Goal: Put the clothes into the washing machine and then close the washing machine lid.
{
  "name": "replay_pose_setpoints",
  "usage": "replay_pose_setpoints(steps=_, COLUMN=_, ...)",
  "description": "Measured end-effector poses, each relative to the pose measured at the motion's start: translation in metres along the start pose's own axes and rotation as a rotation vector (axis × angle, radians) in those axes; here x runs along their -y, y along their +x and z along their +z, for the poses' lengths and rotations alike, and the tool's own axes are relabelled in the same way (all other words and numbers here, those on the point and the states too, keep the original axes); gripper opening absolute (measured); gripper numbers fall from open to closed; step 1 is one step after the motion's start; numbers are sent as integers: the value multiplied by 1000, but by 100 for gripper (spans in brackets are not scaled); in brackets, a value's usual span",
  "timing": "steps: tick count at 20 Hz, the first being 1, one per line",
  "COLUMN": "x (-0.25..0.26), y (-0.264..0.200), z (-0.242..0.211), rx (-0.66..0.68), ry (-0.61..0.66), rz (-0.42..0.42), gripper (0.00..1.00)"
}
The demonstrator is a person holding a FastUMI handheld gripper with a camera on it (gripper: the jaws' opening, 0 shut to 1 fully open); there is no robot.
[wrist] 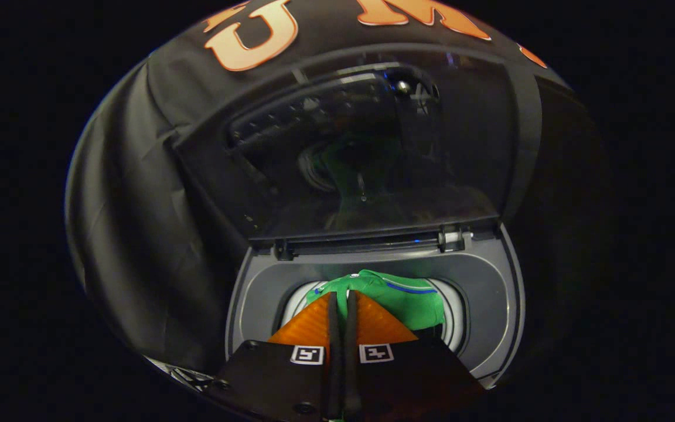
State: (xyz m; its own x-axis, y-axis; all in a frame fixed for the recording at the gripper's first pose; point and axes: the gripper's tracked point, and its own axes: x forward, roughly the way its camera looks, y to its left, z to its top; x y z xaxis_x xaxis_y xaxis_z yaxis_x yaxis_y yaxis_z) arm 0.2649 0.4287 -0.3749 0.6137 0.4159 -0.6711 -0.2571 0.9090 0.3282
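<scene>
Black cloth hangs behind the washing machine (493, 305), its lid (367, 152) standing open beyond the hand-held gripper (342, 300). Fingers are pressed nearly together, seemingly pinching the green garment (411, 299), which sits just ahead, bunched in the drum mouth. Lid next, up and beyond.

Recording booth with a laundry setup: black cloth wall (138, 234) behind a top-loading washer (490, 305), lid (372, 146) raised.

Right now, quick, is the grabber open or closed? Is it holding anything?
Gripper: jaws closed, with the green garment pinched between them over the washing machine's drum opening.
</scene>
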Motion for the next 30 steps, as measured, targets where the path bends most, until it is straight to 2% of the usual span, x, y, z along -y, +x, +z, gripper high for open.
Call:
replay_pose_setpoints(steps=6, x=15, y=43, z=-25, rx=-71, ry=43, rz=-43, gripper=9)
replay_pose_setpoints(steps=15, x=31, y=66, z=-58, rx=-146, ry=70, rz=-57, gripper=9)
replay_pose_setpoints(steps=18, x=37, y=69, z=-63, rx=-158, ry=70, rz=-86, gripper=9)
replay_pose_setpoints(steps=19, x=36, y=70, z=-67, rx=-168, ry=74, rz=-86, gripper=13)
replay_pose_setpoints(steps=22, x=41, y=63, z=-59, rx=-161, ry=49, rz=-122, gripper=65)
replay_pose_setpoints(steps=24, x=44, y=61, z=-60, rx=-106, ry=29, rz=-138, gripper=99)
replay_pose_setpoints(steps=30, x=17, y=19, z=-59, rx=-45, ry=13, rz=-137, gripper=99)
